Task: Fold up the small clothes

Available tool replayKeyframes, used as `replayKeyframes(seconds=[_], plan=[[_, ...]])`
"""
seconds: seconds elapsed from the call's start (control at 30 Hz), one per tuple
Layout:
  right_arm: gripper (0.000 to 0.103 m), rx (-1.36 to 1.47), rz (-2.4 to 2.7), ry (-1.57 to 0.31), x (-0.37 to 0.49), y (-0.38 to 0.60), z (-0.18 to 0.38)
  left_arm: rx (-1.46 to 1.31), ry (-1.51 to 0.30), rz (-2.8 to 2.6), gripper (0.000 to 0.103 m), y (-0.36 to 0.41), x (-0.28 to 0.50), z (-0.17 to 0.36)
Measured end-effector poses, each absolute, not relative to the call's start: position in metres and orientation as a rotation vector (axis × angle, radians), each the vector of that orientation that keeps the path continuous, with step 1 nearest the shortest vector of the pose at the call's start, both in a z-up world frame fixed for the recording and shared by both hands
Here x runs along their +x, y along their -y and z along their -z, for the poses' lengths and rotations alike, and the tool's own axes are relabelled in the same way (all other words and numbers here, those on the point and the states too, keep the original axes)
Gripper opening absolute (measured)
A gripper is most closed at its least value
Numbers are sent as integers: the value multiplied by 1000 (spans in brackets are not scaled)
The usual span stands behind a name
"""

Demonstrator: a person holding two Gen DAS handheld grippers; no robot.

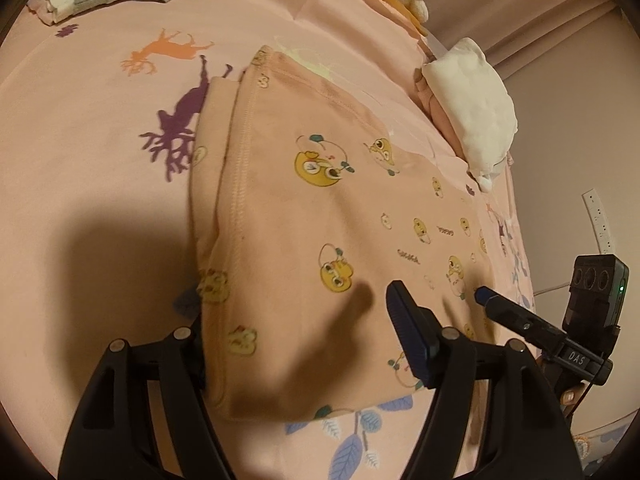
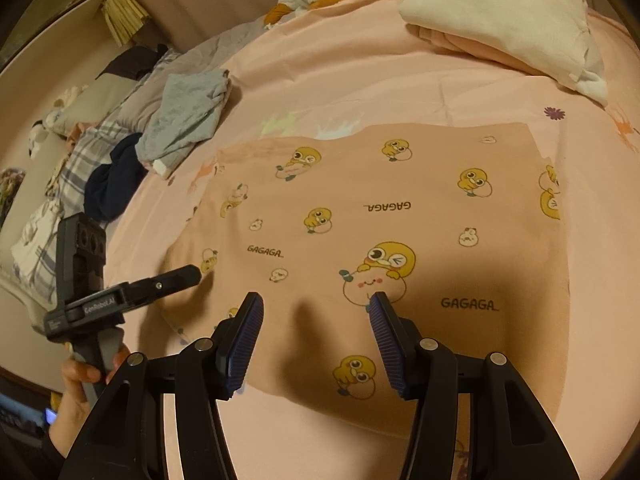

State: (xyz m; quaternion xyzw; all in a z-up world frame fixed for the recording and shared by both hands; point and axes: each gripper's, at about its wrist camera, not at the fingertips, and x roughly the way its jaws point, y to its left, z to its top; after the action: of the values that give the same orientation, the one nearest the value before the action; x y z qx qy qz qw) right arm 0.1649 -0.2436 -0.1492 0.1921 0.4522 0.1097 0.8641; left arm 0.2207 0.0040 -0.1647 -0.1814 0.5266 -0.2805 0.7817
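Observation:
A small peach garment (image 1: 304,216) printed with yellow cartoon ducks lies folded flat on the pink bed sheet (image 1: 88,160). It fills the middle of the right wrist view (image 2: 380,216). My left gripper (image 1: 296,340) hovers over its near edge with its jaws wide apart; the left finger is hidden behind a raised fold of the cloth. My right gripper (image 2: 316,312) is open and empty just above the garment's near edge. The right gripper also shows in the left wrist view (image 1: 516,312), and the left gripper in the right wrist view (image 2: 176,276).
A folded stack with a white piece on top (image 2: 504,12) lies at the far right of the bed. A grey garment (image 2: 188,116) and a dark blue one (image 2: 112,184) lie at the left, beside a plaid blanket (image 2: 44,224). A wall (image 1: 568,128) runs along the bed.

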Motion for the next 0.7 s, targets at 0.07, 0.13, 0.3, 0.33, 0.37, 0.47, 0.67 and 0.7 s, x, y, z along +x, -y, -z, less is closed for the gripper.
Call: replayKeyframes(seconds=[0.07, 0.13, 0.3, 0.33, 0.37, 0.47, 0.67, 0.7], plan=[[55, 402, -225, -950, 168, 243, 150, -400, -1139, 614, 71, -2, 224, 165], [55, 401, -220, -952, 173, 243, 150, -403, -1141, 621, 71, 1, 227, 165], [55, 383, -202, -952, 188, 242, 152, -383, -1142, 630, 71, 12, 233, 166], [55, 379, -197, -951, 192, 241, 153, -380, -1141, 630, 71, 14, 234, 166], [55, 375, -193, -950, 196, 241, 154, -377, -1140, 629, 70, 16, 236, 166], [55, 352, -163, -950, 211, 239, 156, -355, -1138, 615, 57, 22, 238, 166], [53, 306, -141, -951, 234, 232, 162, -283, -1131, 568, 30, 24, 239, 168], [50, 286, -136, -956, 236, 229, 164, -284, -1132, 564, 28, 23, 239, 169]])
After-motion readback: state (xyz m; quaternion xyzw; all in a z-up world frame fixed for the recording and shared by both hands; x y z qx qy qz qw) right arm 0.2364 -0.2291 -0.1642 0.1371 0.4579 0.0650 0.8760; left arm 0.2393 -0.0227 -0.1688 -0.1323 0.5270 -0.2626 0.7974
